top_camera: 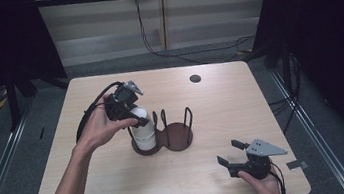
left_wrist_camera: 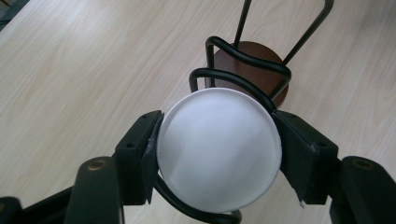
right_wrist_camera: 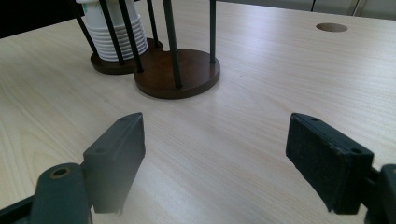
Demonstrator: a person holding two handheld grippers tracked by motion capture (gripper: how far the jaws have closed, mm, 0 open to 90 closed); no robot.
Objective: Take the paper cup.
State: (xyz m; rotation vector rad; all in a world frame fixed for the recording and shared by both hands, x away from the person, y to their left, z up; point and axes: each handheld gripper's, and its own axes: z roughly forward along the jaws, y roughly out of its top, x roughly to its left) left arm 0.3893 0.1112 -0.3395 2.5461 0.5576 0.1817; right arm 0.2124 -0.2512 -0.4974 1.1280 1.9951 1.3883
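Note:
A stack of white paper cups (top_camera: pixel 144 132) stands upside down in the left ring of a dark wire cup holder (top_camera: pixel 181 139). My left gripper (top_camera: pixel 138 117) comes down on the stack from above, its pads pressed on both sides of the top cup (left_wrist_camera: pixel 219 149), shut on it. In the left gripper view the holder's wire loops (left_wrist_camera: pixel 243 79) curve round the cup. The right ring's brown base (right_wrist_camera: pixel 187 74) holds nothing. My right gripper (top_camera: pixel 229 152) rests low near the table's front right, open, with only bare table between its jaws (right_wrist_camera: pixel 215 149). The stack (right_wrist_camera: pixel 112 32) stands far off to its left.
The light wooden table (top_camera: pixel 221 100) has a round cable hole (top_camera: pixel 195 79) at the back right. Cables hang down the wall behind. Dark curtains and stands flank both sides of the table.

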